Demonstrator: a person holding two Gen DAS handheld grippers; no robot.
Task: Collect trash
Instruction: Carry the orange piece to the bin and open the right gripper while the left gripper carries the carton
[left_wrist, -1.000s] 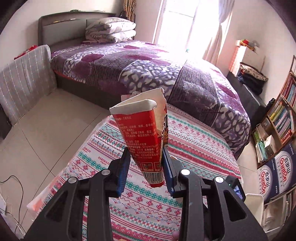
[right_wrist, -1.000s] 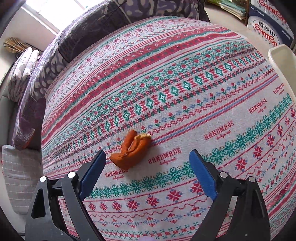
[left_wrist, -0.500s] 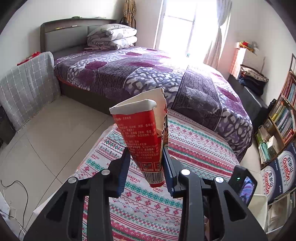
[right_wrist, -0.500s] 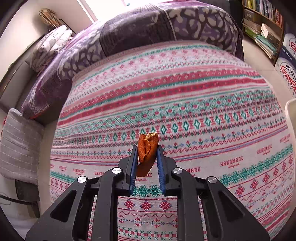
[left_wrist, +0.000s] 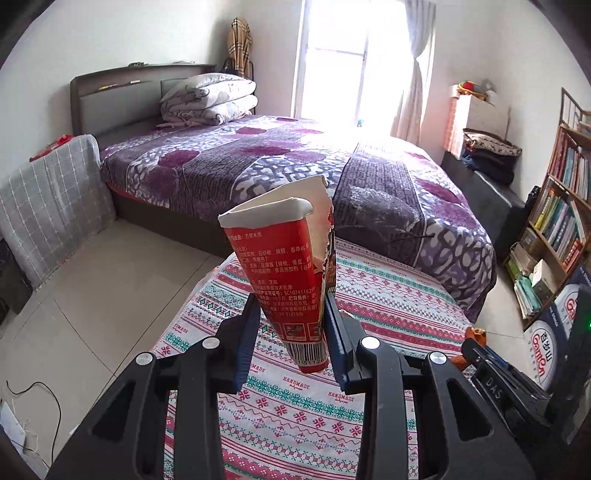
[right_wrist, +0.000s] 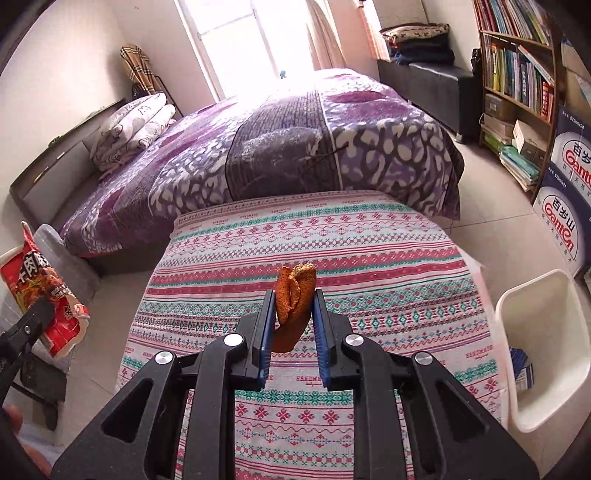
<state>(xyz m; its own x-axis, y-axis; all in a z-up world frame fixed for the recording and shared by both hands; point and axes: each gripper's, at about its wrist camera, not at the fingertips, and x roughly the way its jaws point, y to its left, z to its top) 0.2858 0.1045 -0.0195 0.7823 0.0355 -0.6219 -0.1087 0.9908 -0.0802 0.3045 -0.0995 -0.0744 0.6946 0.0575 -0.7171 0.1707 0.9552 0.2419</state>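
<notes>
- Beyond both grippers stands the purple bed; before it the patterned desk, bare of trash, with the white bin just beside its right edge.
- Left gripper: fingers narrowed on the red snack wrapper, clamped near its barcode end; long axis near upright, torn mouth upward, tipped slightly left.
- Right gripper: fingers nearly together, pinching the orange peel clear above the desk; long axis along the fingers, curled end pointing away.
- Step, as I judge: both pieces picked up, carrying comes next. Each gripper must swing over the bin and release there.
</notes>
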